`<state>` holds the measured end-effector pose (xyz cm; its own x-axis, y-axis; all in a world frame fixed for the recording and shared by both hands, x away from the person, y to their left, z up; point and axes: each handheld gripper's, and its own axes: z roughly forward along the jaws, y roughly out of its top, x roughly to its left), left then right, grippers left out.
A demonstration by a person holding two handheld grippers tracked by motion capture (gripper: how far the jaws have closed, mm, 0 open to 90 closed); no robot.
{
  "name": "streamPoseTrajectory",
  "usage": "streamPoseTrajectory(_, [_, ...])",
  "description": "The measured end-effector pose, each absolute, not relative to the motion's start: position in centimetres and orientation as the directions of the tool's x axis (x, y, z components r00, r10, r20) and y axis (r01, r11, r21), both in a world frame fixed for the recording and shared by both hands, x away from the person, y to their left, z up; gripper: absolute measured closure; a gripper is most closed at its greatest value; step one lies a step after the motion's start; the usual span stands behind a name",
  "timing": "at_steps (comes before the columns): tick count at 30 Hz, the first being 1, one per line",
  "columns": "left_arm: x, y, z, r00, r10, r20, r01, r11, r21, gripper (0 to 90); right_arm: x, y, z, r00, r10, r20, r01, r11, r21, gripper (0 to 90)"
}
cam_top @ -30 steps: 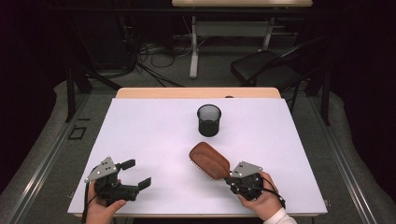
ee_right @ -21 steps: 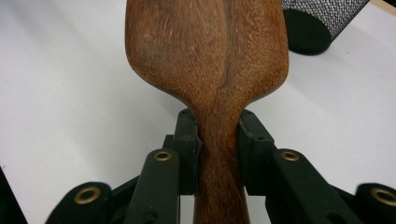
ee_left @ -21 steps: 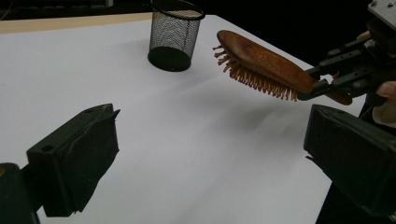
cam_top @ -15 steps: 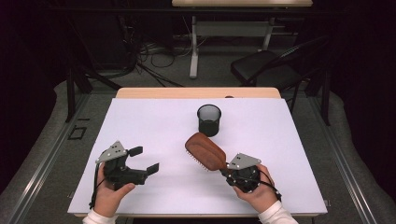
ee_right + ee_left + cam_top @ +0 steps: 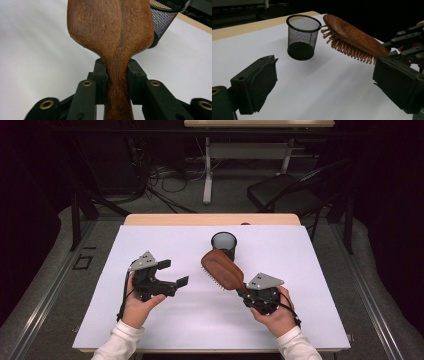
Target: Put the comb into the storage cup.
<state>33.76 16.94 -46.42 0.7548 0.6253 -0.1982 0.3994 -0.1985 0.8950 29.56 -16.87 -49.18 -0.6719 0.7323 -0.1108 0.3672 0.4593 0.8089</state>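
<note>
1. Two claws matter here: our right claw (image 5: 246, 290) is clamped on the handle of the wooden hairbrush (image 5: 223, 269), which is held off the surface (image 5: 310, 320), bristles down, its head just beside the black mesh cup (image 5: 223, 243); our left claw (image 5: 172, 273) stands wide with nothing in it.
2. We judge the grip narrow (only the slim neck is pinched), so the heavy head could pivot or slide between the pads.
3. If the brush is bound for the cup, we risk clipping the rim, and a light mesh cup could tip over.
4. We can read no brand, label or writing on anything.
</note>
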Motion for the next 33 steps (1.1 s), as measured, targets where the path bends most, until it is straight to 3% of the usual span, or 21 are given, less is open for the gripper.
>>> streamPoseTrajectory(10, [35.5,15.6,-46.9,0.748,0.631,-0.208,0.419,-0.205,0.885,5.3,29.9,-16.3,-49.5,-0.667,0.735,-0.122,0.357,0.459,0.814,72.2])
streamPoseTrajectory(33, [35.0,14.5,-48.3,0.767,0.571,-0.293,0.468,-0.185,0.864,6.2,28.6,-15.8,-50.9,-0.642,0.756,-0.128,0.309,0.408,0.859,72.2])
